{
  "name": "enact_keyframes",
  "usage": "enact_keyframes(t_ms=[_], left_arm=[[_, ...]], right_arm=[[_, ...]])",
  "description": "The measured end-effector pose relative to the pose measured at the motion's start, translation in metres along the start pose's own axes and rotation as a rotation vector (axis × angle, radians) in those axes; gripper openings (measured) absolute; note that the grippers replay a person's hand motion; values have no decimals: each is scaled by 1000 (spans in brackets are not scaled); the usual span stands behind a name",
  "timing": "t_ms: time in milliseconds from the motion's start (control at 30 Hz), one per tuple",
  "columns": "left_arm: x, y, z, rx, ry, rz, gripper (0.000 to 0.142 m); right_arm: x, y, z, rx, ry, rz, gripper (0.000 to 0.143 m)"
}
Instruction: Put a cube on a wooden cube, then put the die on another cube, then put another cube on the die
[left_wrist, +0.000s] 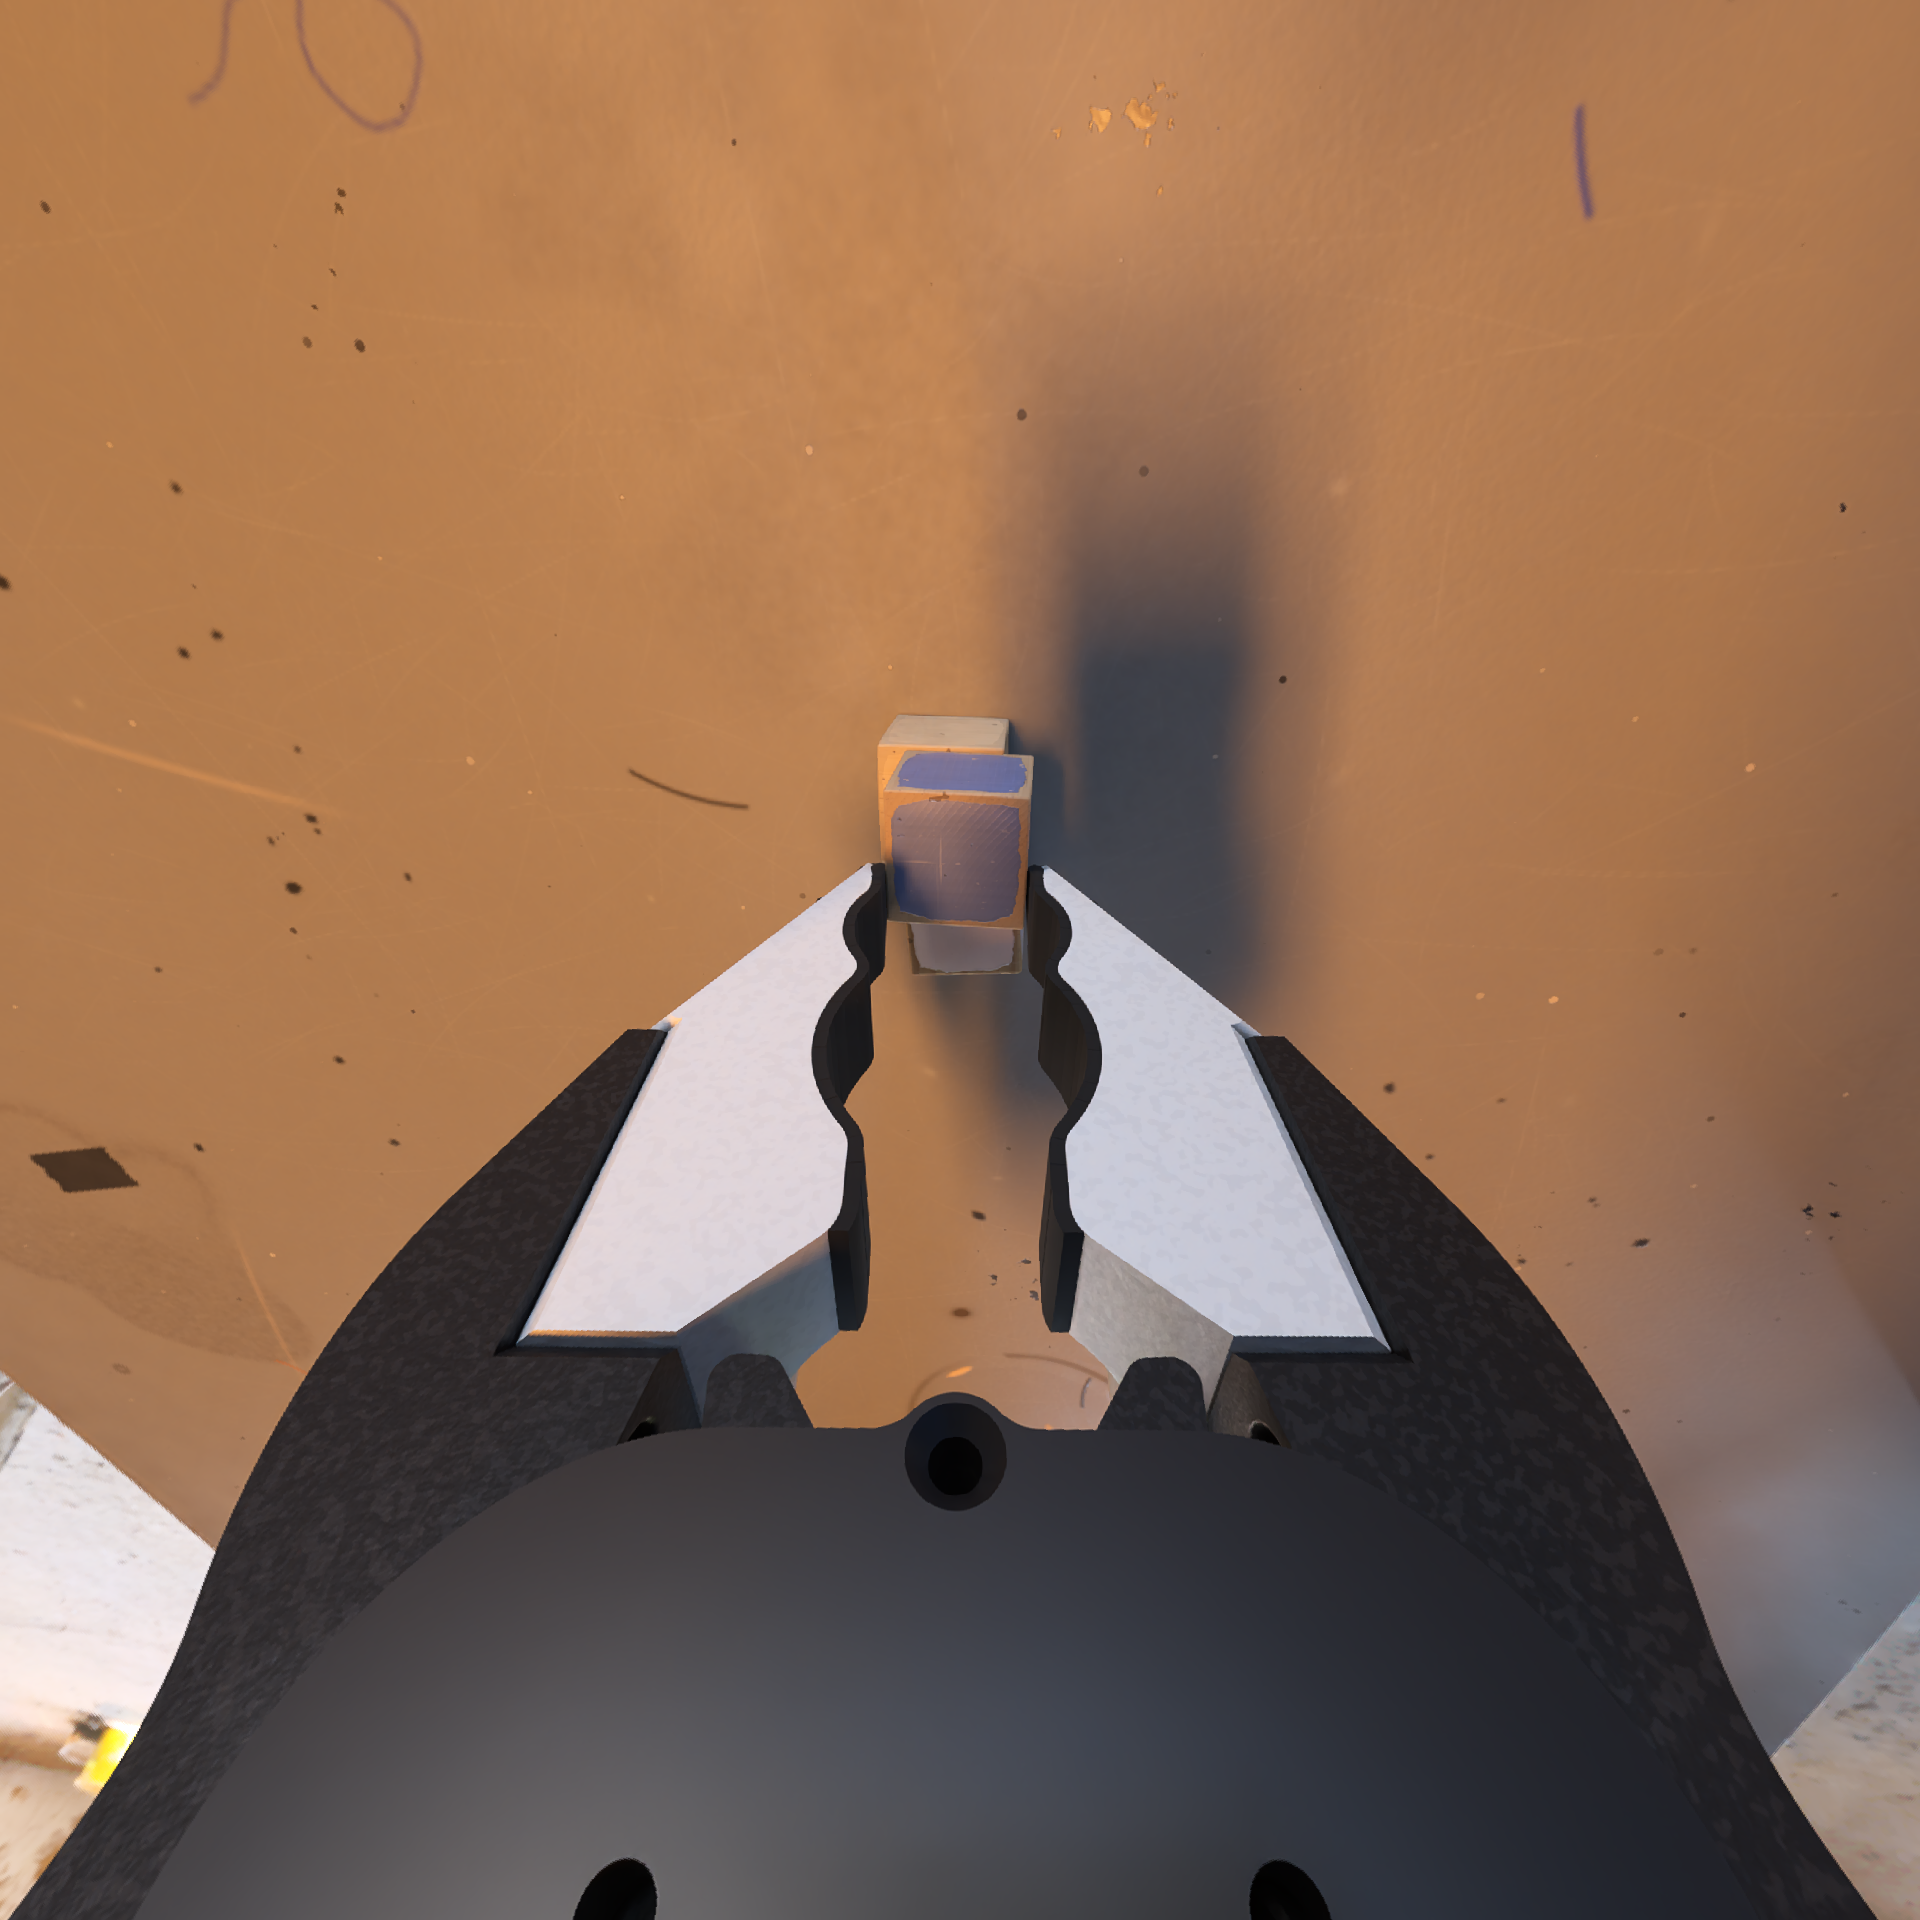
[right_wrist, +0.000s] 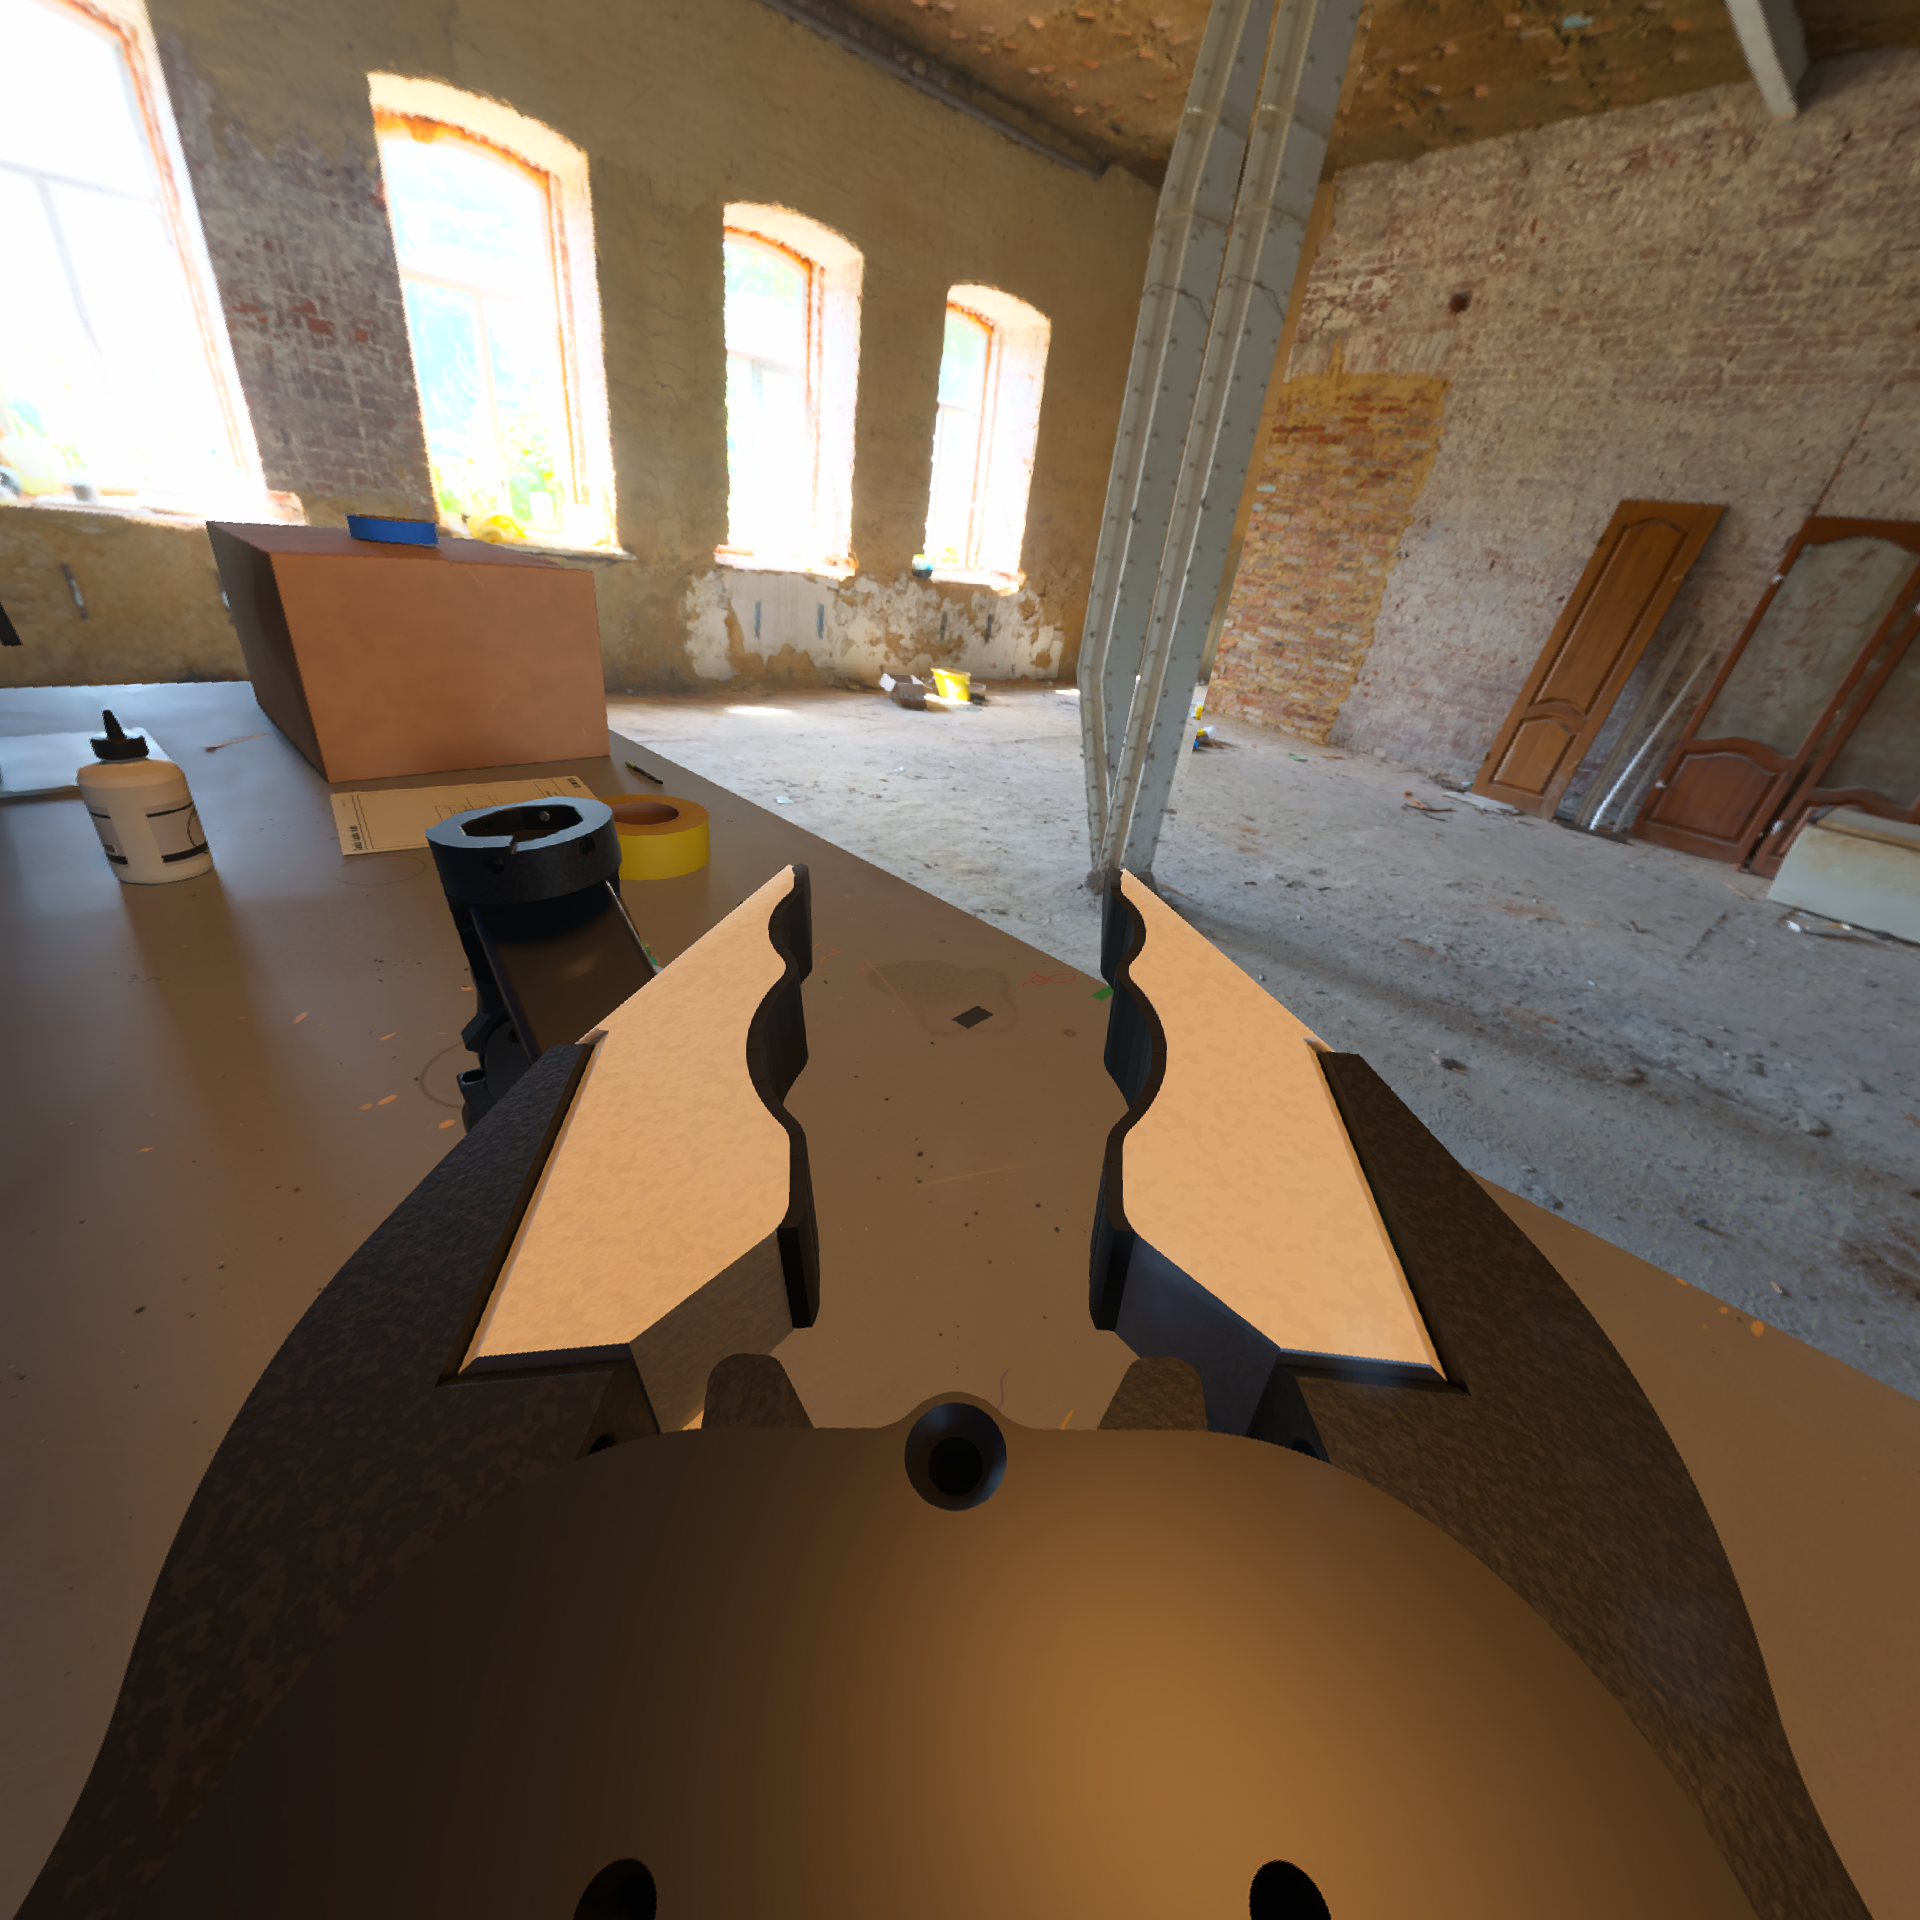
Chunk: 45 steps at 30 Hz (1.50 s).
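The left gripper (left_wrist: 956, 883) points steeply down at the scratched orange-brown tabletop (left_wrist: 520, 520), its two white fingers with black wavy pads drawn narrow around a wooden cube with blue-painted faces (left_wrist: 956, 857). The pad tips sit against the cube's left and right sides. Just behind that blue-faced cube a plain pale wooden cube (left_wrist: 940, 732) shows partly, and a pale block (left_wrist: 964, 951) peeks out below it; whether they touch cannot be told. A dark shadow lies on the tabletop to the right of the blue-faced cube.

The right gripper (right_wrist: 956, 904) is held nearly level over the table, fingers spread wide with nothing between them. To its left, a black gripper body (right_wrist: 530, 883) points down at the table, beside a yellow tape roll (right_wrist: 665, 831).
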<state>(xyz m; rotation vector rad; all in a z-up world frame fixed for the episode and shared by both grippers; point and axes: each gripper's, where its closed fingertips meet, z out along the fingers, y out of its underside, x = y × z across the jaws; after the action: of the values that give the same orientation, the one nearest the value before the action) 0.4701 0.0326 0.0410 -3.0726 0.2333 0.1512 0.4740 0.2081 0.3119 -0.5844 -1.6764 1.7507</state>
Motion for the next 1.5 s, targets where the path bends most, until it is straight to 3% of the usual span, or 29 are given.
enact_keyframes(t_ms=[167, 200, 267, 500, 600, 700, 800, 867, 933, 1067, 1167, 1500], left_arm=[[-4, -3, 1, 11, -17, -33, 27], [-4, -5, -1, 27, -13, -34, 41], [2, -9, -11, 72, 37, -29, 50], [-11, 7, -83, 267, -31, -116, 45], [-44, 55, -118, 372, -151, -269, 48], [-87, 137, -145, 417, -355, -569, 52], [-102, 210, -154, 491, -405, -825, 51], [-105, 251, -147, 480, -433, -887, 50], [-106, 287, -132, 406, -469, -872, 47], [-91, 325, -89, 262, -385, -724, 43], [-81, 330, -64, 242, -291, -657, 38], [-78, 353, -26, 112, -259, -518, 43]], right_arm=[[0, 1, 0, 0, -2, 6, 56], [0, 0, -1, 2, -5, 8, 56], [0, 0, -1, 7, -9, 11, 56], [4, 2, -5, 10, -3, 29, 56], [5, -1, -9, 26, -4, 32, 56], [7, -3, -12, 42, 0, 38, 56], [11, -1, -12, 50, 2, 57, 56], [13, 1, -10, 52, 1, 72, 55], [14, 5, -7, 42, -4, 83, 55], [15, 12, -4, 11, 6, 78, 55], [15, 14, -3, 4, 5, 83, 55], [12, 26, 6, -50, -11, 74, 55]])
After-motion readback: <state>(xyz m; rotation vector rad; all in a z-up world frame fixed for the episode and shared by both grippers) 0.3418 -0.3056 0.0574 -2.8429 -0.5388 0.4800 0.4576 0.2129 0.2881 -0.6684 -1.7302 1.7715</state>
